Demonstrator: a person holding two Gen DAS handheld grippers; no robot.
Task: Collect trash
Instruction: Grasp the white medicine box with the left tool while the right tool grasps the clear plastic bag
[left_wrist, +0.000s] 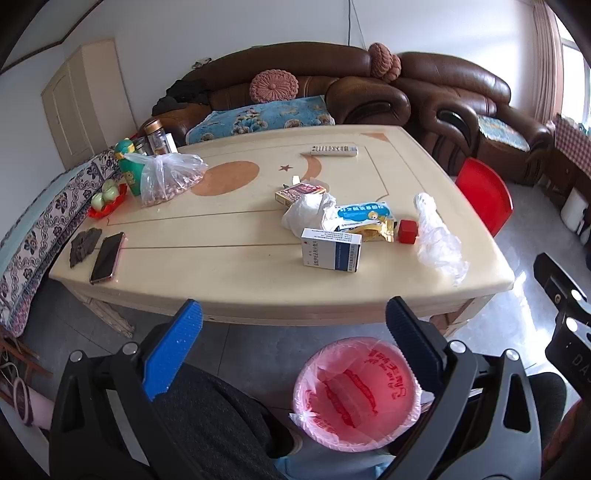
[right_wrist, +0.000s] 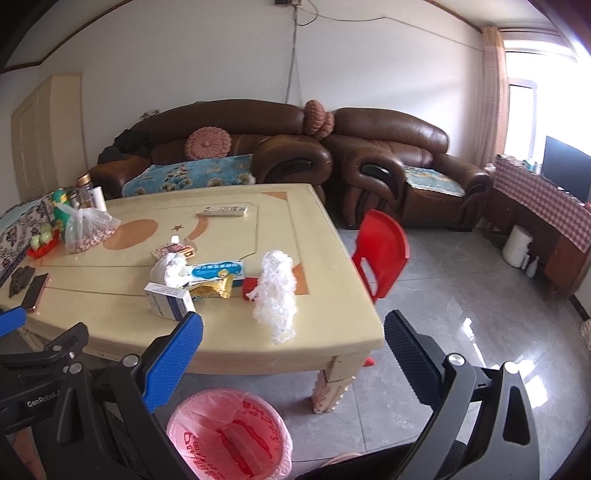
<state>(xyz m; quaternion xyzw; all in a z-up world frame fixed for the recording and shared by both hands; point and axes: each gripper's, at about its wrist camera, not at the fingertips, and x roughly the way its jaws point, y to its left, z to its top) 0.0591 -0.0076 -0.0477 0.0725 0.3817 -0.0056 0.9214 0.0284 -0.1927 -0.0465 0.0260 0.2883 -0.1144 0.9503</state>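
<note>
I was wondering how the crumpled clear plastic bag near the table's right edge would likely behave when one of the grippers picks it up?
The clear plastic bag looks thin and wrinkled, so it would probably be floppy and drape from the pinch point. Being see-through film, it is likely very light. It lies near the table edge, so a push might slide it off toward the floor.

right gripper (right_wrist: 293, 325) gapes empty over the pink-lined bin (right_wrist: 229, 435); crumpled clear plastic (right_wrist: 275, 291) lies on the table (right_wrist: 332, 332)

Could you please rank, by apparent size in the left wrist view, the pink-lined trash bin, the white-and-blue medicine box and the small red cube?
1. Pink-lined trash bin, though nearest the camera.
2. White-and-blue medicine box.
3. Small red cube.
</note>
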